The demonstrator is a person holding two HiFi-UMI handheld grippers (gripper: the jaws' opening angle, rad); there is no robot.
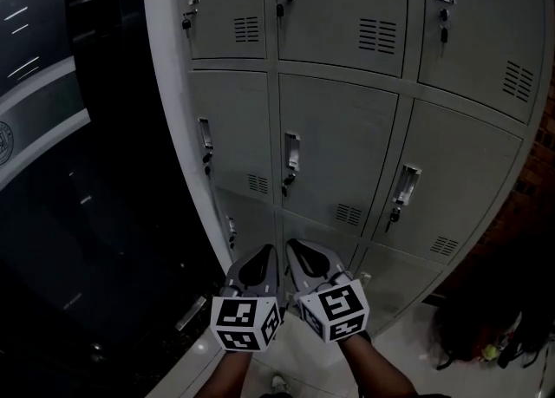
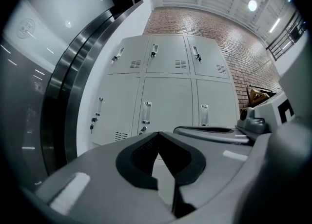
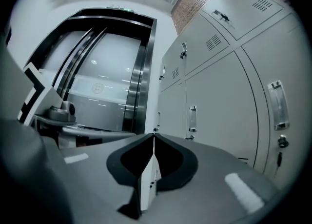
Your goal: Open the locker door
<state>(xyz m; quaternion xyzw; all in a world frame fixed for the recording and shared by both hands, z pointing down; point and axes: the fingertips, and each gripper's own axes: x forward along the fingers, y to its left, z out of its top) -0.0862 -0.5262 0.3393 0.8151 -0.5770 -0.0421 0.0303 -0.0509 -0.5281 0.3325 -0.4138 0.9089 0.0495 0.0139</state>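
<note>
- The left gripper (image 2: 158, 133) has its jaws pressed together at the tips, with nothing between them.
- The right gripper (image 3: 154, 134) is closed the same way and is also empty.
- In the head view the two sit side by side, just beside each other, both pointing at the lockers (image 1: 230, 119) and not touching them.
- Ahead of the tips is the locker door (image 1: 342, 149) in the middle row. It is closed, with a handle (image 1: 292, 152) and a key (image 1: 287, 181) near its left edge.
- A dark bag (image 1: 481, 336) lies on the floor (image 1: 408, 331) to the right.
</note>
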